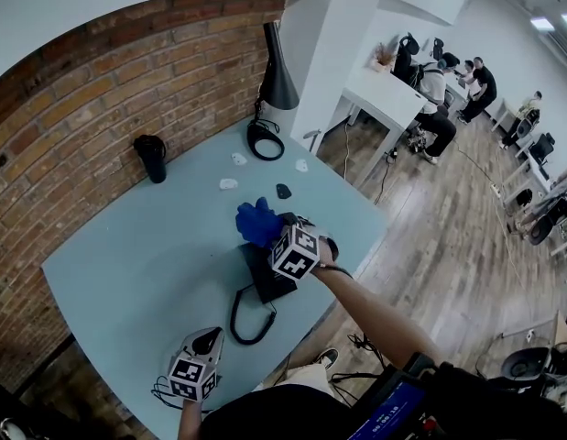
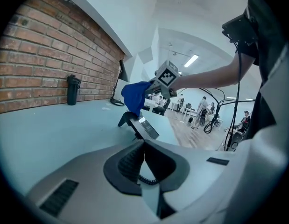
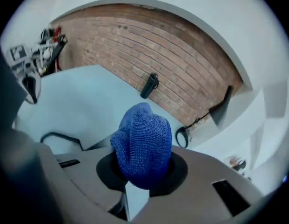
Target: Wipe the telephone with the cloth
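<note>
Your right claw (image 3: 143, 171) is pinched tight on the fuzzy blue cloth (image 3: 142, 139). Lower it toward six o'clock onto the black plastic telephone (image 1: 267, 282), rubbing softly.

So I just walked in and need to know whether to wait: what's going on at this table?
A person is working at a table with a gripper in each hand. The right gripper is shut on a blue cloth, held over the far end of a black phone lying on the table; whether the cloth touches it is unclear. The left gripper is shut and empty, low near the table's front edge.
</note>
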A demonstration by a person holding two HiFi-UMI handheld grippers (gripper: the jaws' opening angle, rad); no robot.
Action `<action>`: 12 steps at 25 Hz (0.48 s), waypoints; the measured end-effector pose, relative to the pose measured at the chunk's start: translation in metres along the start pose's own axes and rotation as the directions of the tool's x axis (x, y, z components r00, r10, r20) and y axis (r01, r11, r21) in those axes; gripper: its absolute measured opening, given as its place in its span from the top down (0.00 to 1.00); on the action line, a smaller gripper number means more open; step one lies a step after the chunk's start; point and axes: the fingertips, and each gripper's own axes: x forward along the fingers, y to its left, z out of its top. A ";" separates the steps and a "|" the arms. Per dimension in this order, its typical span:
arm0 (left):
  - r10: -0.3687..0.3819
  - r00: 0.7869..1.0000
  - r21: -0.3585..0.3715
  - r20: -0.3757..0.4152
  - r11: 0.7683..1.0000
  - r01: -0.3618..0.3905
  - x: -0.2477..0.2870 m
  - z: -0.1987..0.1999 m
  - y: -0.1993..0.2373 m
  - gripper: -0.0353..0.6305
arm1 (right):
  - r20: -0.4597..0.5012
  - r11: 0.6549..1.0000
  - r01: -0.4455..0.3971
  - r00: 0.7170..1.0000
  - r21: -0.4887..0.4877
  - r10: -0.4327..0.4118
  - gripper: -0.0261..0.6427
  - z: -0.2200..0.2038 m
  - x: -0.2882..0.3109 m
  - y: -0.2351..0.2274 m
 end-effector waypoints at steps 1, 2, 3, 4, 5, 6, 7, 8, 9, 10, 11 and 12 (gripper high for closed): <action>0.003 1.000 -0.003 -0.003 1.000 -0.003 -0.001 0.000 0.000 0.94 | -0.012 0.995 0.033 0.999 -0.093 -0.034 0.88 0.000 0.009 0.003; 0.007 1.000 -0.006 -0.005 1.000 -0.007 -0.002 0.000 0.001 0.94 | -0.041 0.984 0.031 0.998 -0.176 -0.039 0.88 -0.006 0.019 0.011; 0.012 1.000 -0.009 -0.005 1.000 -0.012 -0.003 0.000 0.001 0.94 | -0.083 0.971 0.002 0.996 -0.239 -0.023 0.88 -0.015 0.031 0.022; 0.018 1.000 -0.012 -0.005 1.000 -0.018 -0.005 0.001 0.002 0.94 | -0.132 0.959 -0.041 0.991 -0.279 0.004 0.88 -0.027 0.042 0.035; 0.024 1.000 -0.014 -0.004 1.000 -0.025 -0.007 0.002 0.004 0.94 | -0.178 0.951 -0.086 0.983 -0.297 0.033 0.88 -0.041 0.052 0.048; 0.031 1.000 -0.016 -0.003 0.999 -0.031 -0.008 0.002 0.005 0.94 | -0.215 0.947 -0.121 0.975 -0.298 0.057 0.88 -0.054 0.061 0.058; 0.038 0.999 -0.019 -0.002 0.999 -0.039 -0.010 0.002 0.008 0.94 | -0.237 0.946 -0.140 0.969 -0.291 0.070 0.88 -0.063 0.067 0.065; 0.046 0.999 -0.024 -0.002 0.999 -0.046 -0.012 0.001 0.010 0.94 | -0.247 0.949 -0.146 0.966 -0.279 0.076 0.88 -0.068 0.071 0.068; 0.053 0.999 -0.031 -0.003 0.998 -0.053 -0.013 0.000 0.013 0.94 | -0.252 0.954 -0.151 0.964 -0.260 0.084 0.88 -0.069 0.073 0.069; 0.059 0.998 -0.039 -0.005 0.998 -0.059 -0.014 -0.002 0.017 0.94 | -0.256 0.957 -0.165 0.961 -0.237 0.102 0.88 -0.068 0.074 0.070; 0.063 0.998 -0.048 -0.008 0.997 -0.063 -0.015 -0.004 0.019 0.94 | -0.263 0.958 -0.190 0.956 -0.214 0.131 0.88 -0.067 0.074 0.070; 0.065 0.998 -0.056 -0.014 0.996 -0.066 -0.014 -0.008 0.021 0.94 | -0.272 0.955 -0.221 0.948 -0.197 0.163 0.88 -0.066 0.074 0.072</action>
